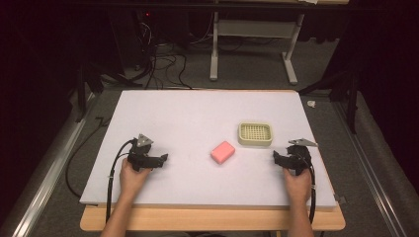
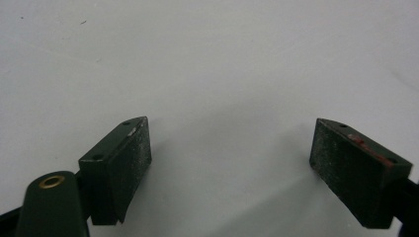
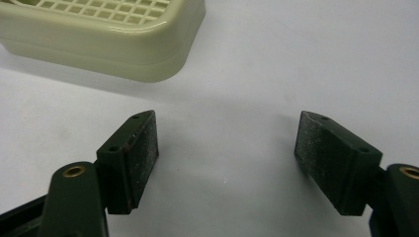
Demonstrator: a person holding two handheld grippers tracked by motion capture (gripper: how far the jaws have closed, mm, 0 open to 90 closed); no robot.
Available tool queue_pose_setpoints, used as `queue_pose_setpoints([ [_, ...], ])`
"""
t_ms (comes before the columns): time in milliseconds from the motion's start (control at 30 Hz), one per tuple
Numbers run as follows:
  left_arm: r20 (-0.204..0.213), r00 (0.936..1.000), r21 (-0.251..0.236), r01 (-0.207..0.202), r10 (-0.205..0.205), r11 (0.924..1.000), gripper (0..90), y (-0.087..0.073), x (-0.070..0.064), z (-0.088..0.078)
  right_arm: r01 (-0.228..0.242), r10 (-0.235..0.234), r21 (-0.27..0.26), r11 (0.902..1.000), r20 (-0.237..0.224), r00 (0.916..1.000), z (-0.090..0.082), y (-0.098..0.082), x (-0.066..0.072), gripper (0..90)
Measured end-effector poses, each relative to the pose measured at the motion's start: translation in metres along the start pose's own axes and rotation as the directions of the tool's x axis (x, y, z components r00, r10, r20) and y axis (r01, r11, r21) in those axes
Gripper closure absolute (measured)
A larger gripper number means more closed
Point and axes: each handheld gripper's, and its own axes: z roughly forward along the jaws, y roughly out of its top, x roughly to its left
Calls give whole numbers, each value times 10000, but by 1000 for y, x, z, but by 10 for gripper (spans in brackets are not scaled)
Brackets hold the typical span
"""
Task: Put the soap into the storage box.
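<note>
Both jaws are gaping wide, holding nothing: left gripper (image 2: 230, 148), right gripper (image 3: 226, 143) facing the frame-cropped cream tray (image 3: 123, 44)

The left gripper (image 2: 230, 148) points down and forward over the worktop (image 2: 222, 59), with both black jaws rising from the lower edge of the view. The jaws stand wide apart, with nothing between them. Each jaw carries a flat, scuffed pad (image 2: 136, 153) on its inner face. The right-hand jaw bears a reddish mark on its upper edge. The worktop surface is plain white and matte, with a few small dark specks near the upper left.
</note>
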Motion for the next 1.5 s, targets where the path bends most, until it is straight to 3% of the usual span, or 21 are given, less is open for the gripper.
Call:
queue_pose_setpoints([
  [733,7,10000,-14,56,-56,10000,170,0,0,0,24,-24,31,10000,2,10000,0,0,0,253],
  [900,4,10000,-10,55,-55,10000,170,0,0,0,263,-253,265,9993,-355,9990,1,2,1,146],
  [1367,-1,10000,-10,58,-58,10000,170,0,0,0,172,-160,388,9991,-312,9994,1,4,3,149],
  [1500,-21,10000,-11,24,-24,10000,170,0,0,0,119,-113,176,9998,-349,9993,-4,6,4,155],
])
